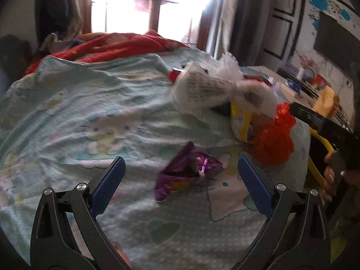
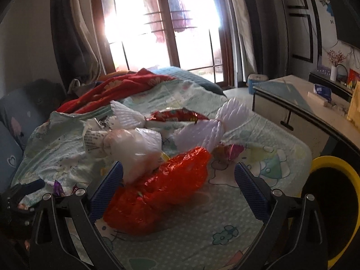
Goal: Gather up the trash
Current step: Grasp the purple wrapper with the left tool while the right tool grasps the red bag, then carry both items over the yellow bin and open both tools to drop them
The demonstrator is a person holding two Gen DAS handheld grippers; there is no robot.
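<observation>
- Left gripper [image 1: 180,171] hangs spread wide over the bed [image 1: 67,103], holding nothing; a purple wrapper [image 1: 186,171] lies on the sheet between its blue fingers [image 1: 108,186], touching neither.
- Right gripper [image 2: 178,180] is likewise spread wide and empty, low over the near end of the bed [image 2: 202,243]; a crumpled red bag [image 2: 162,186] lies between its fingers [image 2: 105,191], its left edge right against the left one.
- Just behind the red bag, in the right view, sits a clear plastic bag [image 2: 137,148], with a printed white wrapper [image 2: 93,139] to its left and white foam netting [image 2: 213,126] to the right.
- A red foil packet [image 2: 177,115] lies farther back, and a small pink wrapper [image 2: 229,151] rests just right of the red bag's far end.
- In the left view the red bag [image 1: 274,135] lies to the right of the purple wrapper, beside a yellow packet [image 1: 240,121], with the printed wrapper [image 1: 202,87] beyond.
- A yellow-rimmed bin [image 2: 333,164] stands off the bed's right side, close to the right gripper.
- A red blanket [image 2: 126,87] is bunched at the far end, before a bright window [image 2: 157,22].
- A pale worktop [image 2: 299,99] stands to the right.
</observation>
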